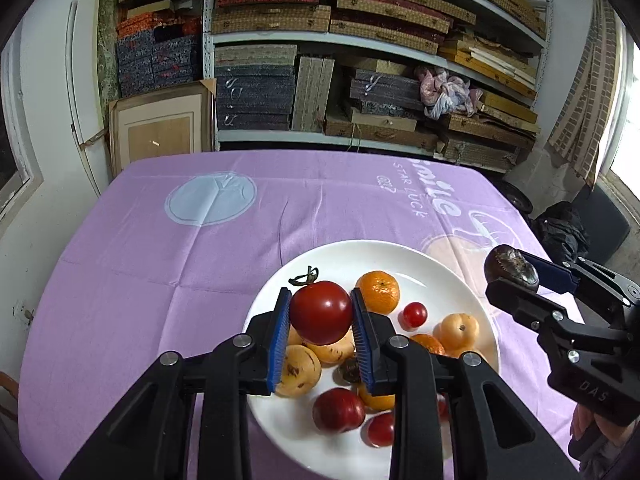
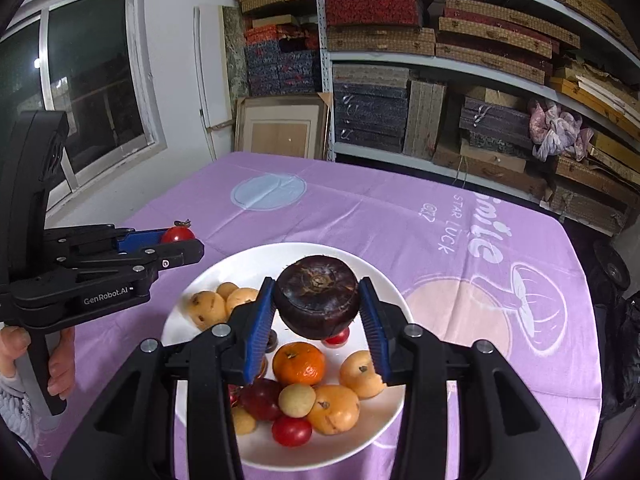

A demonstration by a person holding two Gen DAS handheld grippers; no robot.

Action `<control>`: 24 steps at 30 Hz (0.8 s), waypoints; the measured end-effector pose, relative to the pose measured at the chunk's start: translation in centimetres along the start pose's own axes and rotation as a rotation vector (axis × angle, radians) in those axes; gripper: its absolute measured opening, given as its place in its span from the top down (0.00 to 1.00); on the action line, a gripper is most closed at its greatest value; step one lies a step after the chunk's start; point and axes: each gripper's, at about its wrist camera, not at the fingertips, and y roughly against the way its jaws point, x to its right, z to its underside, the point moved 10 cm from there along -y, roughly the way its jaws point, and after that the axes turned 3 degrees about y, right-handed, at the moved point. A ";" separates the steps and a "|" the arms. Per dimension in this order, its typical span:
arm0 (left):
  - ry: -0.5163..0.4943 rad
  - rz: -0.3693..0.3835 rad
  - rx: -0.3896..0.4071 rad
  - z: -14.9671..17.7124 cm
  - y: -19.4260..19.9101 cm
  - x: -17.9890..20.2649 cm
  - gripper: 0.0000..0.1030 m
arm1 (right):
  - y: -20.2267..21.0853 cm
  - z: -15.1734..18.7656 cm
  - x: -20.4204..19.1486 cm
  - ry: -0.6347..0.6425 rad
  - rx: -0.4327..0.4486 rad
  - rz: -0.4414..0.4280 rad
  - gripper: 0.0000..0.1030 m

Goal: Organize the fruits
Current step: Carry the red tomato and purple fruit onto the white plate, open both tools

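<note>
Left gripper [image 1: 321, 312] clamps red tomato [image 1: 320, 311] above white plate [image 1: 340, 256] of fruit. Right gripper [image 1: 516, 278], at right, grips dark brown round fruit [image 1: 511, 267] over purple tablecloth [image 1: 160, 248].

Bright, sharp — fisheye-bent, dark corners.

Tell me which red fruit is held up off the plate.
The big red tomato with the green stem, clamped in the left gripper. The other red fruits are smaller and lie on the white plate.
</note>
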 end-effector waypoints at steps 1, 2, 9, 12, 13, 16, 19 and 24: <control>0.001 -0.007 -0.026 0.2 -1.4 -0.1 0.71 | -1.4 0.3 0.3 -0.002 -0.022 0.002 0.60; 0.004 -0.006 -0.058 0.5 -2.9 -0.3 0.71 | -2.7 0.7 0.7 -0.005 -0.041 0.006 0.60; 0.034 0.013 -0.144 1.7 -8.2 -1.3 0.71 | -7.6 3.0 3.4 -0.032 -0.118 0.013 0.60; 0.015 -0.001 -0.139 1.5 -9.0 -1.2 0.71 | -8.7 3.5 3.9 -0.029 -0.132 0.014 0.60; 0.004 -0.010 -0.134 1.5 -9.2 -1.1 0.71 | -9.0 3.8 4.1 -0.029 -0.139 0.014 0.60; -0.007 -0.019 -0.137 1.4 -9.9 -1.0 0.71 | -10.0 4.4 4.5 -0.030 -0.157 0.010 0.60; -0.021 -0.026 -0.140 1.4 -10.4 -0.8 0.71 | -10.6 4.7 4.6 -0.027 -0.166 0.008 0.60; -0.047 -0.042 -0.130 1.1 -10.5 -0.5 0.71 | -11.1 4.8 4.6 -0.029 -0.170 -0.001 0.60</control>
